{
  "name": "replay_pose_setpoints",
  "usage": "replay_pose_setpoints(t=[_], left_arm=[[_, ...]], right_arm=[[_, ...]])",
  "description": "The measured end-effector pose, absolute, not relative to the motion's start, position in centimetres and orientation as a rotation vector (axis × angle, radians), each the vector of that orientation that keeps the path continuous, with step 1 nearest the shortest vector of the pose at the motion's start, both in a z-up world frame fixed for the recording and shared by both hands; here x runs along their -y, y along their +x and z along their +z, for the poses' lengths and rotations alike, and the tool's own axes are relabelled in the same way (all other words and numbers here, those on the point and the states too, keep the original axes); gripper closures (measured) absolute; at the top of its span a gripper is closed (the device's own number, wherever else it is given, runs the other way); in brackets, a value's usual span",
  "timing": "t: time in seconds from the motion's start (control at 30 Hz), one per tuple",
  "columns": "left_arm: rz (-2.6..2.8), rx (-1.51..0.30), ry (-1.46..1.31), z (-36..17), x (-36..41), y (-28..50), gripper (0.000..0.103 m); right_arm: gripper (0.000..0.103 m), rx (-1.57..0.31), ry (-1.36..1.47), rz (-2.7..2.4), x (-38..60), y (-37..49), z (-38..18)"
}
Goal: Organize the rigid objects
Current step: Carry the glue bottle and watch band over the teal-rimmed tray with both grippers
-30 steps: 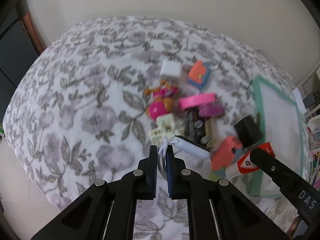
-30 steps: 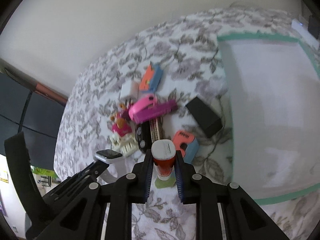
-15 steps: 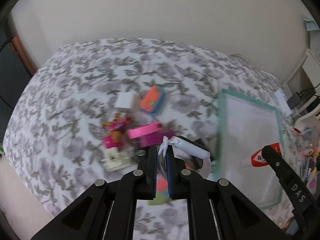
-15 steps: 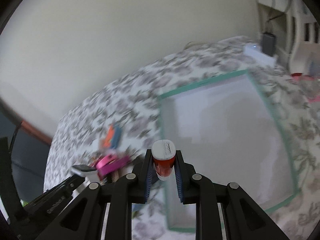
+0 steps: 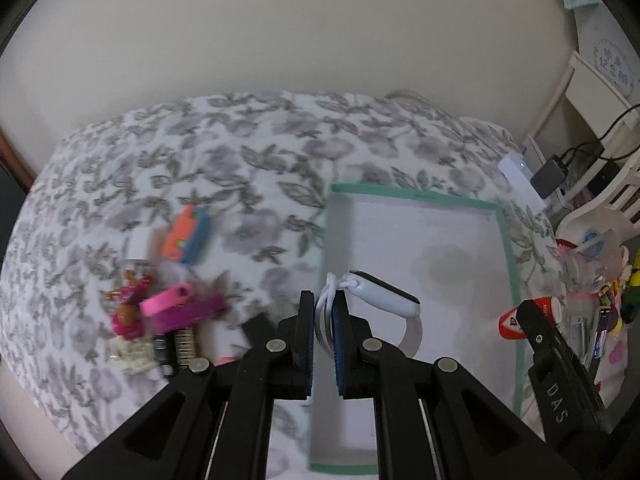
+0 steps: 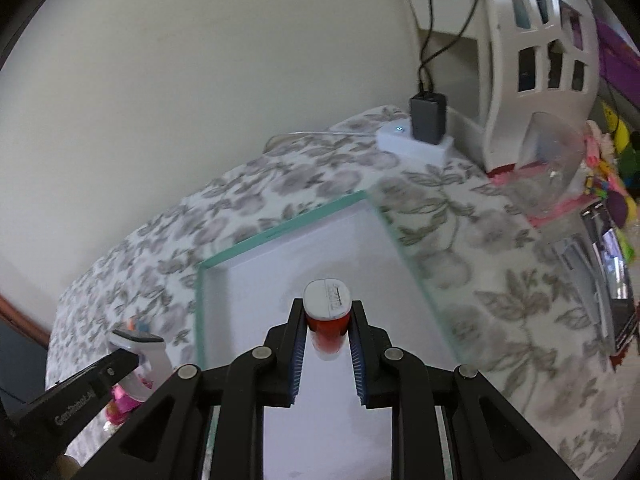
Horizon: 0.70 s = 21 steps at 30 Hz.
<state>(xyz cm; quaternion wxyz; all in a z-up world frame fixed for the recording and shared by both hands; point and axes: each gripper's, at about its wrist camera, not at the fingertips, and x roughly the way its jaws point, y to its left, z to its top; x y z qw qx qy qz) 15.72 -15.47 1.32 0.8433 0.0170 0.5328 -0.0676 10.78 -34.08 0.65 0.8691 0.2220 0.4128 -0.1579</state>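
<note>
Two claws (both loaded) above tray (image 5: 507, 240)

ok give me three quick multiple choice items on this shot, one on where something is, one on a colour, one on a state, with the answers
1. Where is the pile of small toys relative to the box lid?
A. inside it
B. on the bedspread beside it
C. on the shelf

2. What colour is the lid's rim?
A. teal
B. red
C. black

3. What state is the right gripper in?
A. wide open, empty
B. out of view
C. shut on the red tube

Answers:
1 B, the toys lie on the floral bedspread outside the rim.
2 A, a teal border frames the white inside.
3 C, both pads press the tube's sides.
</note>
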Motion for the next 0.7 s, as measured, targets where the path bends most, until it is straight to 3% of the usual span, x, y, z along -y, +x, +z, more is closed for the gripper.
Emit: replay_pose_setpoints(t=[0.7], left_arm=[[-0.134,-1.222,0.023,-4.9,18.0,17.0,0.092]], right_arm=[[0.08,-0.912,0.433,-0.367,34.8,11.1,-1.1]])
